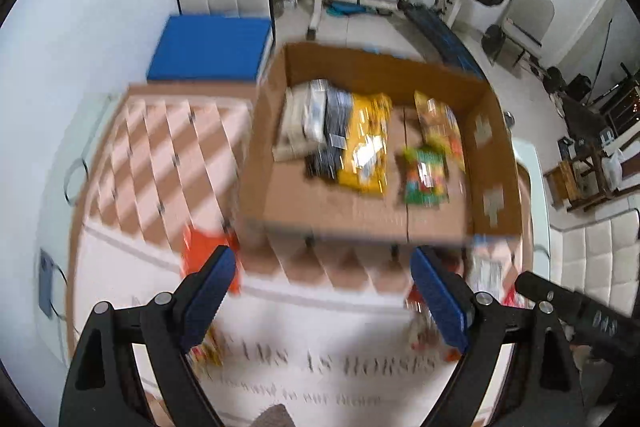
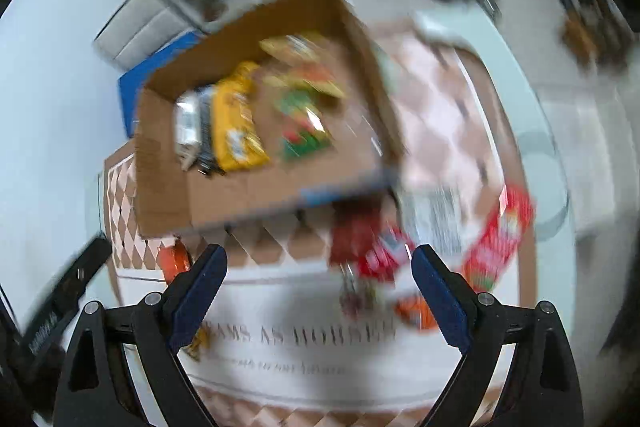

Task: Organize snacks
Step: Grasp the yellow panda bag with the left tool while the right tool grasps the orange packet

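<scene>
Both views are smeared by motion blur, the right wrist view worse, so labels on most packets cannot be read. The left gripper (image 1: 324, 263) hangs over the near part of the table with its jaws spread wide and nothing between them; the right gripper (image 2: 320, 261) is likewise spread wide and empty. The cardboard box (image 1: 280, 163) stands open on the patterned tablecloth (image 1: 168, 155) toward the far edge of the table. Inside it, along the far left side, lie a pale packet (image 1: 300, 119), a dark packet (image 1: 332, 131) and a yellow bag (image 1: 368, 143), overlapping one another; toward the right wall are a green packet (image 1: 424, 175) and an orange-yellow packet (image 1: 438, 123) behind it. Outside the box, near its front left corner, an orange packet (image 1: 200, 251) lies on the cloth, partly hidden by the left finger. Off the box's front right corner a cluster of red packets (image 2: 384, 255) and a long red bag (image 2: 500, 243) lie on the cloth, their outlines blurred together; a white packet (image 2: 432, 215) shows between them. Another orange packet (image 2: 416, 311) is partly cut off by the right finger. Printed lettering (image 1: 368, 363) on the cloth is only half legible. A weight bench (image 1: 400, 3) stands beyond the table.
</scene>
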`<state>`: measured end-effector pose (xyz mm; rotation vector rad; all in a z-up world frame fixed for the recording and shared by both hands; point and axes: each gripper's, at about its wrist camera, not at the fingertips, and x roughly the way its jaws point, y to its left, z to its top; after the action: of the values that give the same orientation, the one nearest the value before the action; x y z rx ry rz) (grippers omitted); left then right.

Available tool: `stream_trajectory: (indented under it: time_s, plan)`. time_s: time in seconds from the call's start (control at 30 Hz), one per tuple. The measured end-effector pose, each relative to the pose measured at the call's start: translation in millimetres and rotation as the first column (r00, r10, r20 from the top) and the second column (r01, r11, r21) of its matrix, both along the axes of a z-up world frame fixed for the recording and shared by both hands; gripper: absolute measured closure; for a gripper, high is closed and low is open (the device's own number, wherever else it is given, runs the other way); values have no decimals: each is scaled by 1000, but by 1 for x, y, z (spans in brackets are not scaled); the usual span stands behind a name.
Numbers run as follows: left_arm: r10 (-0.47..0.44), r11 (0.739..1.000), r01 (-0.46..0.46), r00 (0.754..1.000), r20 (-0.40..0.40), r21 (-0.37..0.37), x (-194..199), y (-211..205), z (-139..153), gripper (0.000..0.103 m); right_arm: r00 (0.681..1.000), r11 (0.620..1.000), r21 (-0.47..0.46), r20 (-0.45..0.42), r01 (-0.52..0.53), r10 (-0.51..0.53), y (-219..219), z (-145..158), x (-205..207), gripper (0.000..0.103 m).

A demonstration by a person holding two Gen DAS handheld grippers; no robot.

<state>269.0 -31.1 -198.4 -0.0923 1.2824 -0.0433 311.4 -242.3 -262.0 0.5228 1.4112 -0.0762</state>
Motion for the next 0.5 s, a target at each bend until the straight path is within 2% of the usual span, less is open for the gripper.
stream_trajectory:
  time_s: [0.1, 0.23, 0.37, 0.47, 0.5]
  plan:
    - [-5, 1000, 3, 997, -80, -17, -22, -10, -28, 13, 979, 981, 87, -116, 176, -165, -37, -41, -39, 7]
    - [-8, 1000, 6, 988, -152, -13, -43, -19, -60, 13, 907, 920, 119, -255, 374, -336, -75, -95, -81, 8]
    - [-21, 1000, 25, 981, -192, 15, -53, -28, -83, 13, 843, 863, 127, -321, 490, -431, -91, -132, -105, 12]
    - [-31, 999, 38, 977, -212, 30, -59, -30, -92, 13, 815, 835, 139, -351, 532, -461, -92, -154, -112, 19]
    - [-31, 999, 39, 975, -220, 29, -61, -29, -96, 13, 808, 826, 148, -358, 544, -468, -92, -161, -114, 24]
